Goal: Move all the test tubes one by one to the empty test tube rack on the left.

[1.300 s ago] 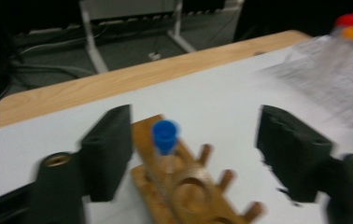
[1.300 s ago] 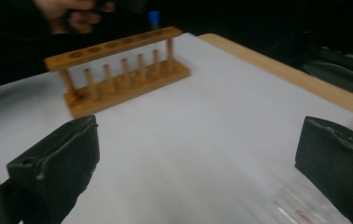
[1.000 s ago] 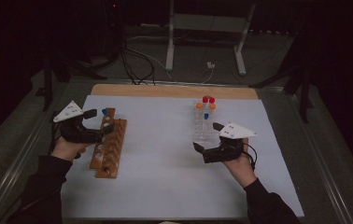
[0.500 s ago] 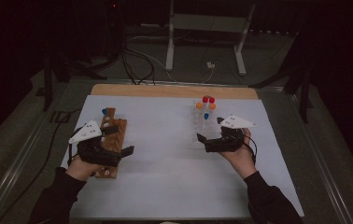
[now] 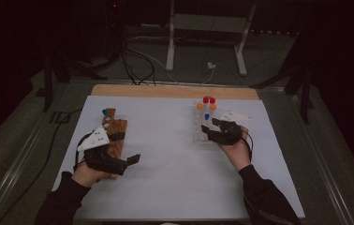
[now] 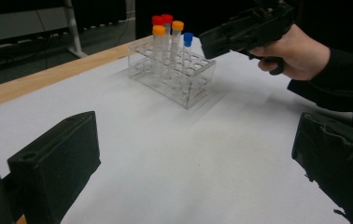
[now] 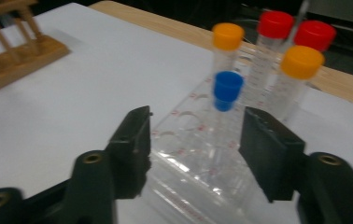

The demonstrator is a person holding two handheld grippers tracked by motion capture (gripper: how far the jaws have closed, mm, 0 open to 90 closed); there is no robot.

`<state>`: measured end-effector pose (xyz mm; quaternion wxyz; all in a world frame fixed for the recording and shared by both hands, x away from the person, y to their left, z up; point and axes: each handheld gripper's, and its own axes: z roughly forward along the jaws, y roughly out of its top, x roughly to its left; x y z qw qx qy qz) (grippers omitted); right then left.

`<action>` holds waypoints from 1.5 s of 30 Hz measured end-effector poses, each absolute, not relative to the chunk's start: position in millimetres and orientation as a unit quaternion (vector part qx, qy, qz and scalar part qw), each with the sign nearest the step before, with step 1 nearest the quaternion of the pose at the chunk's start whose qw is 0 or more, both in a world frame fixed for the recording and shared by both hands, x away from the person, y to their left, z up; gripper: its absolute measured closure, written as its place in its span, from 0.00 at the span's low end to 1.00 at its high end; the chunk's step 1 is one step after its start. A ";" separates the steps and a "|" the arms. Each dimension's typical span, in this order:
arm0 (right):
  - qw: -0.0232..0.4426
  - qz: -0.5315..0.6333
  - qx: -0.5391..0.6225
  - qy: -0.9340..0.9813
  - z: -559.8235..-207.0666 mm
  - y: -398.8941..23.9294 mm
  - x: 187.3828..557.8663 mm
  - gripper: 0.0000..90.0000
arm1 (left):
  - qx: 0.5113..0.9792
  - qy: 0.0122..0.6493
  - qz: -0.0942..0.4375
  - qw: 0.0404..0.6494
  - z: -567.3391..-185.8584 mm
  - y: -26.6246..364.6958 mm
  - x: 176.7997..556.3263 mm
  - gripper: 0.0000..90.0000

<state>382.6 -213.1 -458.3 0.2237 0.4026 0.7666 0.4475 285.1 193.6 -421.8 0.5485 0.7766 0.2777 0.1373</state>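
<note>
On my left, my left tongs hang low over the white bench beside the wooden rack, jaws wide apart and empty; one blue-capped tube stands at that rack's far end. To the right stands the clear plastic rack, holding five upright tubes: two orange-capped, two red-capped and, nearest to me, the short blue-capped tube. My right tongs are the nearer pair by far. They have just been closing, yet the jaws are still apart and press on nothing. The blue cap stands straight ahead and a little above the tips, its long axis vertical. I judge that I must rise and push forward to straddle it.
</note>
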 end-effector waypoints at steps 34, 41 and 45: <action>0.249 0.439 0.418 0.755 -438.8 -210.0 392.6 0.86 | 0.780 0.278 0.125 0.546 -423.1 195.0 289.2 0.02; 0.266 0.448 0.392 0.758 -417.2 -206.5 379.7 0.86 | 0.784 0.268 0.123 0.546 -417.4 191.1 289.3 0.02; 0.264 0.457 0.373 0.763 -408.4 -202.1 371.4 0.86 | 0.788 0.261 0.120 0.544 -415.2 187.7 289.5 0.02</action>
